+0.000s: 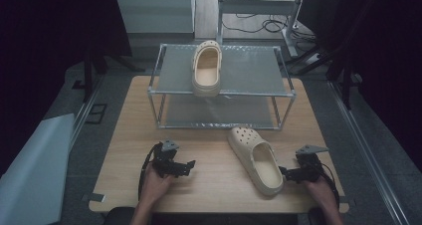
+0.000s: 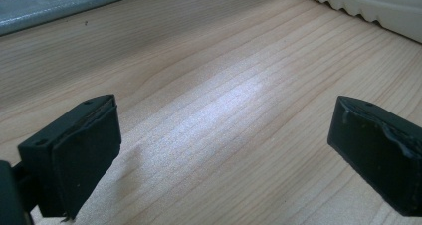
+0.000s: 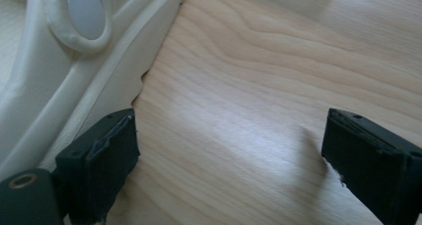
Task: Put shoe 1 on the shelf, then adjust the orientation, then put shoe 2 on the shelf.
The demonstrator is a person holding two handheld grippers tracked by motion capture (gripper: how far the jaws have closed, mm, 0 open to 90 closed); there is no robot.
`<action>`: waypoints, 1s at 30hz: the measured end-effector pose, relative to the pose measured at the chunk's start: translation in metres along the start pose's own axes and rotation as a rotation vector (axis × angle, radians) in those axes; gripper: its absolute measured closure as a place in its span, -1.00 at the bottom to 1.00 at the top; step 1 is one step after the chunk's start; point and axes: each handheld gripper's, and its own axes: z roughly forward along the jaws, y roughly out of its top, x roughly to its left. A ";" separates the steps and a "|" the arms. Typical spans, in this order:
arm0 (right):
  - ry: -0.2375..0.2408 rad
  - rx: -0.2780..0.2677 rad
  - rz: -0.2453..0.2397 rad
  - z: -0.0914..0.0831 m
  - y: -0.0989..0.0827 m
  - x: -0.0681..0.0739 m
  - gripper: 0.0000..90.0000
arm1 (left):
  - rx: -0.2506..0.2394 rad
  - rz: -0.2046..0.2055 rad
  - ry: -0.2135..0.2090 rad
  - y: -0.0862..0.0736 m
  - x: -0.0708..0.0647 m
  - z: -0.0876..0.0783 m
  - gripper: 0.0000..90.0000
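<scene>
Clog on the table [image 1: 256, 159]: cream foam shoe lying on the wooden tabletop [image 1: 214, 150] in front of the rack, toe toward the rack, heel toward the person, right of centre.
Right gripper [image 1: 287, 173]: jaws spread wide, holding nothing, low over the wood just beside the clog's heel end; in the right gripper view [image 3: 229, 155] one jaw sits close against the shoe's side wall [image 3: 74, 85], by the strap rivet, though contact cannot be confirmed, and the other is over bare wood.
Left gripper [image 1: 185, 166]: jaws also wide and empty, resting low on the table left of the clog and well apart from it; the left gripper view [image 2: 224, 150] looks across bare wood to the shoe's ridged sole edge [image 2: 368, 6].
Second clog [image 1: 207, 68]: the matching shoe, already on the top shelf of the metal rack [image 1: 283, 91], toe pointing away.
Step in hand: judged as the approach to grasp the table clog, the right gripper leading.
Next move calls for: bringing one jaw over the heel rim and inside the opening, then closing on the wall; the soft foam may flex, so a firm bite low on the rim seems wise.
After that: a lift clear of the rack's front rail to the free shelf space beside its mate.
</scene>
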 end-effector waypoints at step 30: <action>0.043 0.017 -0.029 -0.004 0.008 0.025 -0.84 | -0.015 -0.032 -0.024 -0.001 0.005 -0.003 -0.98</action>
